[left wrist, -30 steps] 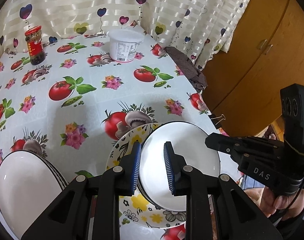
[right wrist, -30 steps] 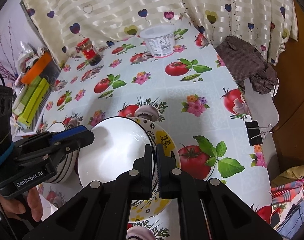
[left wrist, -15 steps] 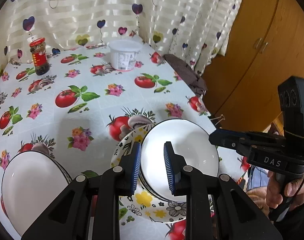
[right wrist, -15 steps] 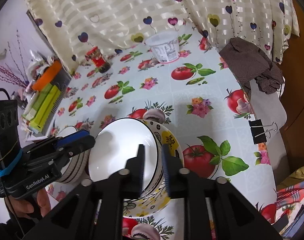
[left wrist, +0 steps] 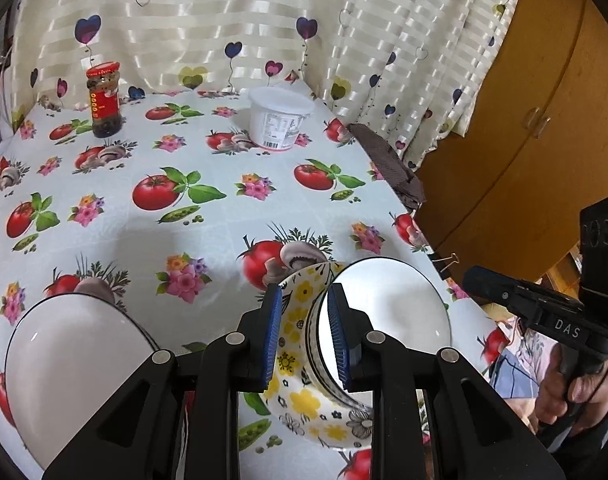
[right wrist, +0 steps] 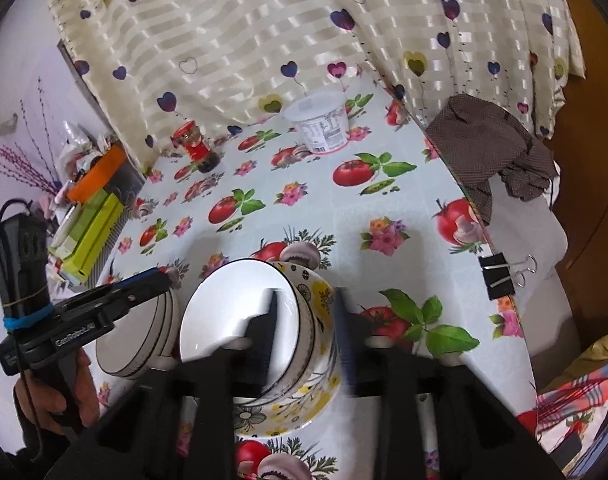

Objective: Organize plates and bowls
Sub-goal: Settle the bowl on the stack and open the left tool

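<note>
A white bowl (left wrist: 387,316) with a dark rim sits in a yellow flowered plate (left wrist: 300,396) at the table's near edge. A second stack of white dark-rimmed bowls (left wrist: 76,372) stands to its left. My left gripper (left wrist: 305,336) hovers above the plate and the bowl's left rim. Its blue pads (left wrist: 272,336) stand a narrow gap apart and grip nothing. In the right wrist view its tip (right wrist: 160,278) is over the left stack (right wrist: 136,344). My right gripper (right wrist: 305,320) is blurred and its jaws are closing. They straddle the rim of the bowl (right wrist: 240,312) from above without pressing it.
A red-labelled jar (left wrist: 104,100) and a white tub (left wrist: 280,124) stand at the back by the curtain. A brown cloth (right wrist: 491,148) hangs over the right table edge, with a binder clip (right wrist: 499,280) clipped nearer. Boxes (right wrist: 92,224) lie at the far left. A wooden cabinet (left wrist: 523,120) stands to the right.
The right gripper's jaws have gone from shut to apart. Both views have drawn back slightly from the bowl. The left jaws keep the same gap, and the bowls have not moved.
</note>
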Demonstrator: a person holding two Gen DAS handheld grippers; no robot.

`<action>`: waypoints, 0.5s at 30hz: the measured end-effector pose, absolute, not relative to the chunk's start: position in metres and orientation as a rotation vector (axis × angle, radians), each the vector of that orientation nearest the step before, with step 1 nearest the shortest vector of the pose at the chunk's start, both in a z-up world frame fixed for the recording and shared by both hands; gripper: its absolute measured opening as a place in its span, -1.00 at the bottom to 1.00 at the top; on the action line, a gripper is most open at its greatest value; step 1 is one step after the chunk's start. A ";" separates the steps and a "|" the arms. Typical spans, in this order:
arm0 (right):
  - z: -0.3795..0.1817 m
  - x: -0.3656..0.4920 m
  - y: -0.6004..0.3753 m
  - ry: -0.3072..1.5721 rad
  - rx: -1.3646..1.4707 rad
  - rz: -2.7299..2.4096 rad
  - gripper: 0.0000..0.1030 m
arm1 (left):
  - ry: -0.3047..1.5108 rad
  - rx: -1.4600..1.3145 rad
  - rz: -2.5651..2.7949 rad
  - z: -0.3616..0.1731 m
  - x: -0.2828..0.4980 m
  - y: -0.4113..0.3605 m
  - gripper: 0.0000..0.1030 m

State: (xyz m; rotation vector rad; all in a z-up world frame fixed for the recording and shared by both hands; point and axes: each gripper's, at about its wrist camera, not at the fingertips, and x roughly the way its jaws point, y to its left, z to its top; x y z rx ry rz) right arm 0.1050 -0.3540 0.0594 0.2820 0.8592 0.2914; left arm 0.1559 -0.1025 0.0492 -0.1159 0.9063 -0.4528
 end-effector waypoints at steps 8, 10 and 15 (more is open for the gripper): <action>0.051 0.121 -0.335 0.894 0.237 0.328 -0.77 | 0.958 -0.118 -0.501 0.037 0.167 -0.113 -0.53; 0.049 0.119 -0.335 0.900 0.225 0.324 -0.77 | 0.975 -0.111 -0.513 0.033 0.166 -0.113 -0.53; 0.036 0.113 -0.331 0.950 0.207 0.296 -0.77 | 1.015 -0.088 -0.539 0.023 0.157 -0.116 -0.53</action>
